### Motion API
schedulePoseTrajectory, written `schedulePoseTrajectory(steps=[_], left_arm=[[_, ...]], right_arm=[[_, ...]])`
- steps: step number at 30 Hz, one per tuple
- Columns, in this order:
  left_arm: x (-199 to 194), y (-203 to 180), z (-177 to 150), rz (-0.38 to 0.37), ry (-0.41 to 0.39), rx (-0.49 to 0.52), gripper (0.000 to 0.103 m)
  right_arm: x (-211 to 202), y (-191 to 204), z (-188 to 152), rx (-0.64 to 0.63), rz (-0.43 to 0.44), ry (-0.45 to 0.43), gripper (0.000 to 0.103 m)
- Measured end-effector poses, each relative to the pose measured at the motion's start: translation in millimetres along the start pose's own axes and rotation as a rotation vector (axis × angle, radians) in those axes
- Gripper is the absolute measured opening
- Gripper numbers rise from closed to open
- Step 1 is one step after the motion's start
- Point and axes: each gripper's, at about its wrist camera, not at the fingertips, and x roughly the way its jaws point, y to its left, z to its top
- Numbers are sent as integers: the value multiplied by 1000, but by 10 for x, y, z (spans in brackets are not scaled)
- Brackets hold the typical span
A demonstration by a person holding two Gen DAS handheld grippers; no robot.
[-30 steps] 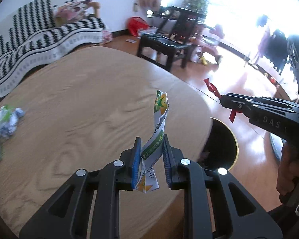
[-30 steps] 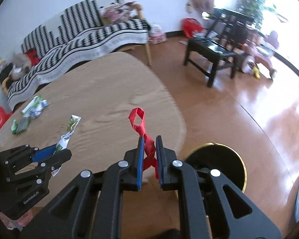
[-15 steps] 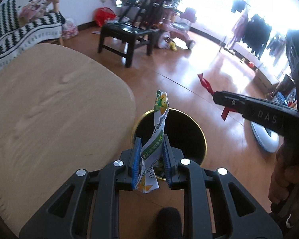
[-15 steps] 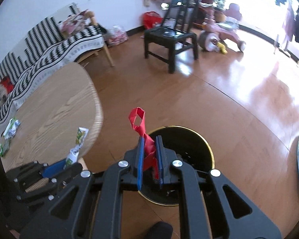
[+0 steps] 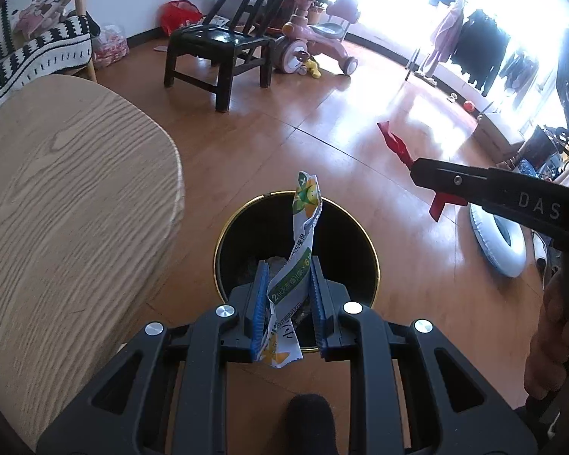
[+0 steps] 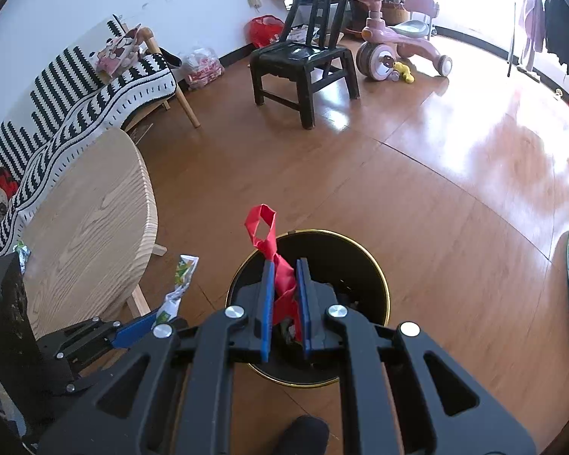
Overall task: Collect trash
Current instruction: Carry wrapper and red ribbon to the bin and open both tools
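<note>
My left gripper (image 5: 287, 273) is shut on a crumpled white-and-green wrapper (image 5: 299, 242) and holds it over the black, gold-rimmed trash bin (image 5: 246, 223) on the floor. My right gripper (image 6: 283, 269) is shut on a red twisted strip (image 6: 271, 250) and also hangs above the bin (image 6: 375, 284). The right gripper with its red strip (image 5: 396, 148) shows at the right of the left wrist view. The left gripper and wrapper (image 6: 180, 284) show at the lower left of the right wrist view. Some trash lies in the bin.
A light wooden table (image 5: 64, 197) stands left of the bin, with another wrapper (image 6: 22, 256) at its edge. A black chair (image 6: 303, 60), a pink tricycle (image 6: 398, 41), a striped sofa (image 6: 76, 94) and a white inflatable ring (image 5: 497, 242) stand around on the wooden floor.
Both grippers have swung from over the table to above the bin, each still holding its piece of trash. The bin now sits right under the fingers.
</note>
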Motion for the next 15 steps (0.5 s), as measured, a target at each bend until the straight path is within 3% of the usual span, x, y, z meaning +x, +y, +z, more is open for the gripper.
schedulePoseTrajectory(steps=[6, 7, 8, 9, 10, 12, 15], left_arm=[[68, -33, 18, -17, 5, 9, 21], [76, -28, 17, -16, 6, 16, 23], [81, -32, 21, -12, 6, 20, 34], [81, -41, 4, -10, 4, 24, 53], [80, -46, 6, -7, -3, 23, 61], [68, -54, 11, -8, -17, 21, 64], [56, -43, 15, -10, -17, 20, 65]], right_arm=[[2, 5, -6, 12, -3, 2, 13], [10, -3, -5, 16, -3, 5, 13], [18, -8, -8, 21, -6, 8, 14], [19, -8, -11, 29, -15, 10, 23], [16, -21, -9, 41, -18, 8, 49], [-22, -50, -4, 53, -15, -16, 71], [-71, -21, 2, 46, -13, -37, 71]])
